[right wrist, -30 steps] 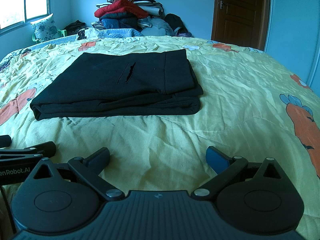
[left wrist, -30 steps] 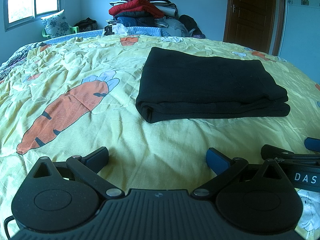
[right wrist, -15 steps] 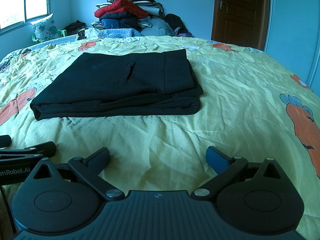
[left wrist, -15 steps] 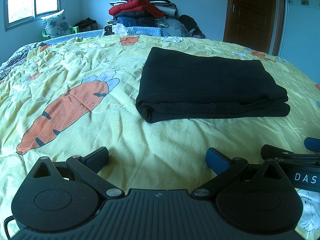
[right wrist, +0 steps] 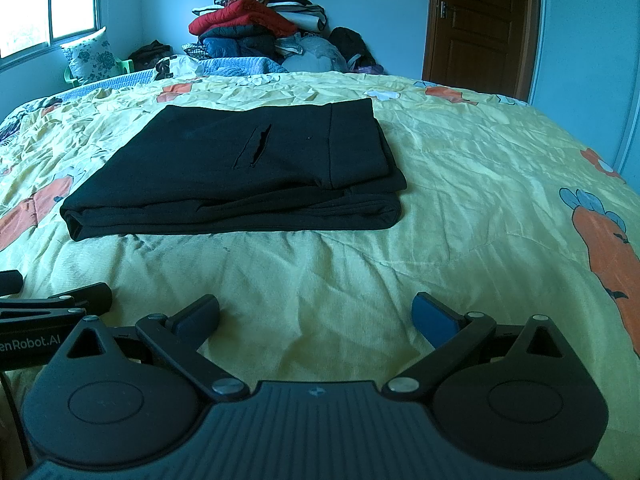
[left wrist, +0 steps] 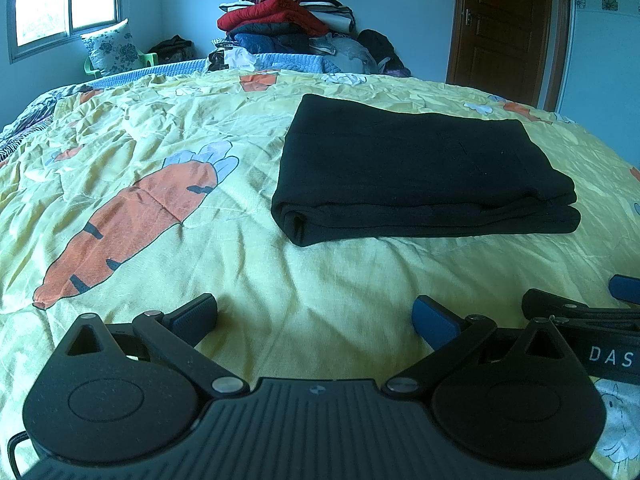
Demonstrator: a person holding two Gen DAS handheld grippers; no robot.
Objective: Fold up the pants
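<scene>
The black pants (left wrist: pixel 420 172) lie folded into a flat rectangle on the yellow carrot-print bedspread (left wrist: pixel 180 152). In the right wrist view the pants (right wrist: pixel 240 176) show a pocket slit on top. My left gripper (left wrist: pixel 316 314) is open and empty, resting low near the bed's front, well short of the pants. My right gripper (right wrist: pixel 316 314) is open and empty too, beside the left one. The right gripper's fingers (left wrist: pixel 560 308) show at the right edge of the left wrist view, and the left gripper's fingers (right wrist: pixel 80 296) at the left edge of the right wrist view.
A pile of clothes (left wrist: pixel 288 28) is stacked against the far wall behind the bed. A floral pillow (left wrist: pixel 112 48) sits under the window at the far left. A brown door (left wrist: pixel 504 28) stands at the far right.
</scene>
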